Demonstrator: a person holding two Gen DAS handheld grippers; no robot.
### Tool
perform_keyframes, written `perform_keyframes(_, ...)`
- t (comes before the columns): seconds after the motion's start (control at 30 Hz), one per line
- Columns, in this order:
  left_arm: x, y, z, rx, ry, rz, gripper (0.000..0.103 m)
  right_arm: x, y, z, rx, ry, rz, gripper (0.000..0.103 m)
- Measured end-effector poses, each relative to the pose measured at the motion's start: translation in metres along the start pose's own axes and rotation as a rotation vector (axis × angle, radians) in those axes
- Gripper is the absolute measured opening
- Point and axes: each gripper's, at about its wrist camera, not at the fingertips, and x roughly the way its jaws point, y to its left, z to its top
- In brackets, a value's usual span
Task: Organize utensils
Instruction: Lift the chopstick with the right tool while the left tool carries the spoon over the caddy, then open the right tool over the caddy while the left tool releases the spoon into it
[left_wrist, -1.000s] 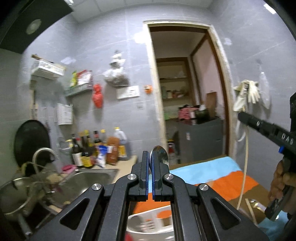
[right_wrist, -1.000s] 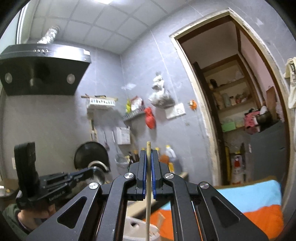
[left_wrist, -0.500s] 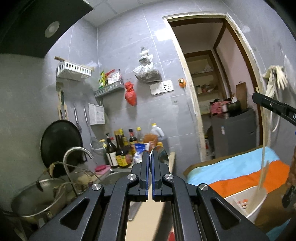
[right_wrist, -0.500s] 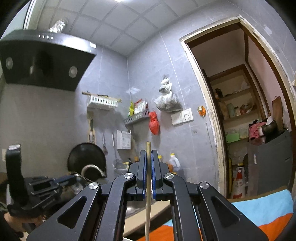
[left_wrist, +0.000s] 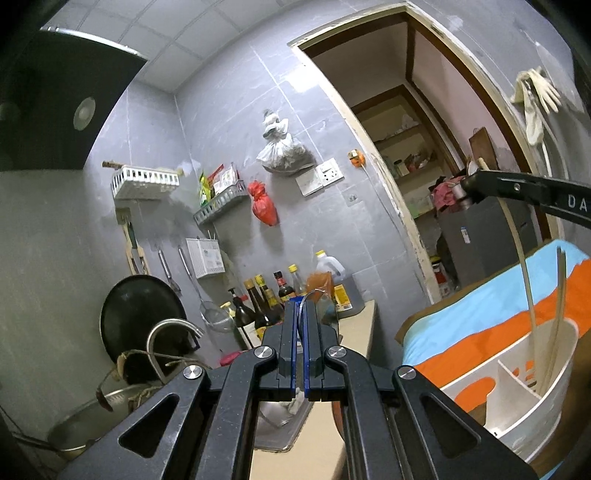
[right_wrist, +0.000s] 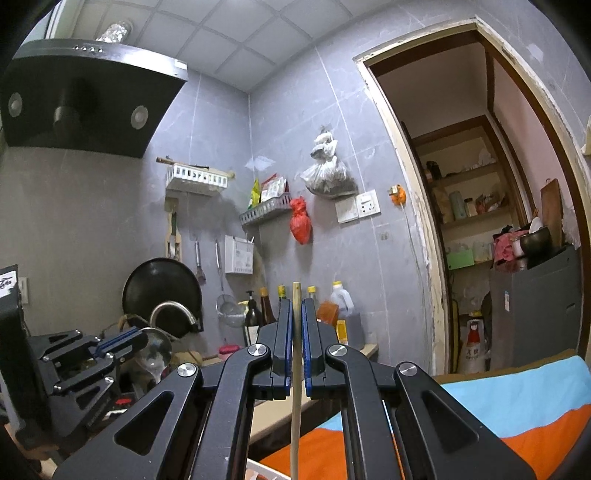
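My left gripper (left_wrist: 300, 306) is shut on a metal spoon (left_wrist: 325, 308); its bowl sticks up past the fingertips, and it also shows in the right wrist view (right_wrist: 153, 350). My right gripper (right_wrist: 295, 302) is shut on a pale wooden chopstick (right_wrist: 295, 406) that hangs straight down. In the left wrist view the right gripper (left_wrist: 469, 182) holds that chopstick (left_wrist: 524, 273) with its lower end inside the white divided utensil holder (left_wrist: 517, 413), where other chopsticks (left_wrist: 556, 325) stand.
A sink with a curved faucet (left_wrist: 166, 332) and a metal pot (left_wrist: 85, 417) sits at the left. Sauce bottles (left_wrist: 266, 295) line the back of the beige counter (left_wrist: 332, 435). A blue and orange cloth (left_wrist: 480, 306) lies under the holder. A doorway (right_wrist: 480, 221) opens at the right.
Both views have tilted up and swung. The utensil holder has come into the left wrist view at lower right, with the right gripper's chopstick reaching into it. Both grips are unchanged.
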Motion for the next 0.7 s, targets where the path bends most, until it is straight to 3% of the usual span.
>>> perform_keyframes(0.17,0.004,-0.003,-0.007,-0.040,0.044,-0.049,0.001,0.000,0.002,-0.009,-0.016,0.043,0.001,0.003)
perform_keyframes(0.4,0.014,0.008,-0.007,-0.188,0.168,-0.195,0.003,-0.004,-0.002,-0.018,-0.006,0.105,-0.001,0.003)
perform_keyframes(0.57,0.016,0.021,-0.003,-0.323,0.237,-0.321,0.006,-0.007,-0.006,-0.021,0.020,0.142,-0.002,0.004)
perform_keyframes(0.7,0.021,0.034,-0.001,-0.470,0.287,-0.474,0.008,-0.011,-0.007,-0.021,0.036,0.163,0.000,0.006)
